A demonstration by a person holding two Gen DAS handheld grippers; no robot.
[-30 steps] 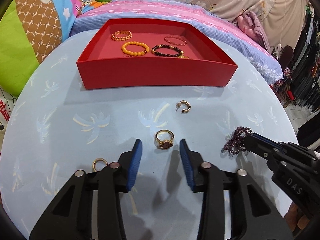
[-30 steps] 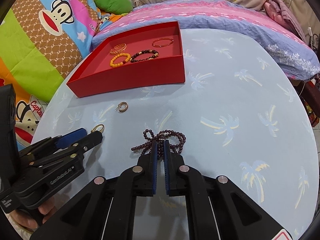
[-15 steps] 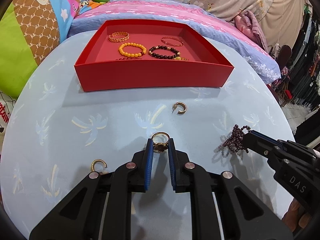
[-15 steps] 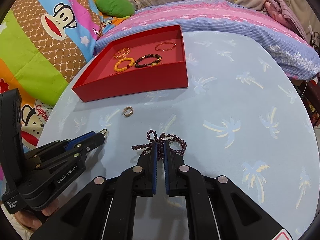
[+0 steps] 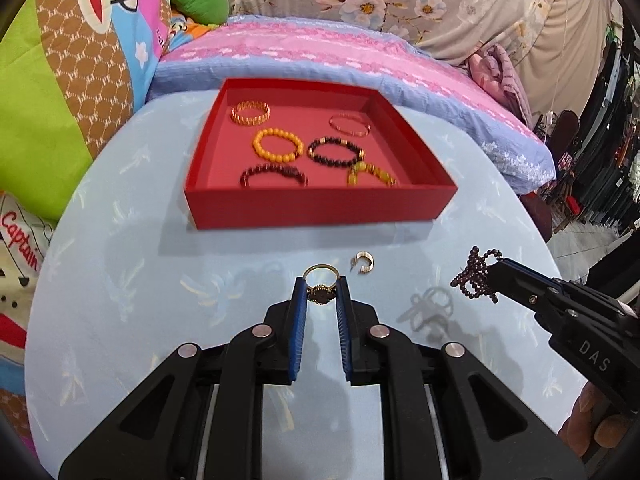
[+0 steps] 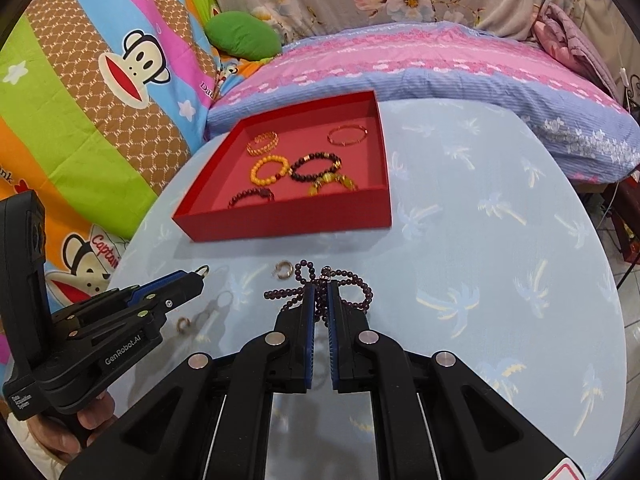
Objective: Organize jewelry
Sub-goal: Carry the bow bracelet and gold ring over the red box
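Gold ring (image 5: 320, 286) pinched in left claw (image 5: 320, 292) | purple bead bracelet (image 6: 320, 286) clamped in right claw (image 6: 319, 296)

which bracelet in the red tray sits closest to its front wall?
The dark maroon beaded bracelet at the front left of the red tray. The yellow, black-beaded, gold-link and thin rose bangle all lie further back.

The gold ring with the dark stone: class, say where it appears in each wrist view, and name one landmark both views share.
Left wrist view: gold ring at lower centre, clamped in the left hand-held gripper.
Right wrist view: at the left, poking from that gripper's tip.
Shared landmark: the red tray.
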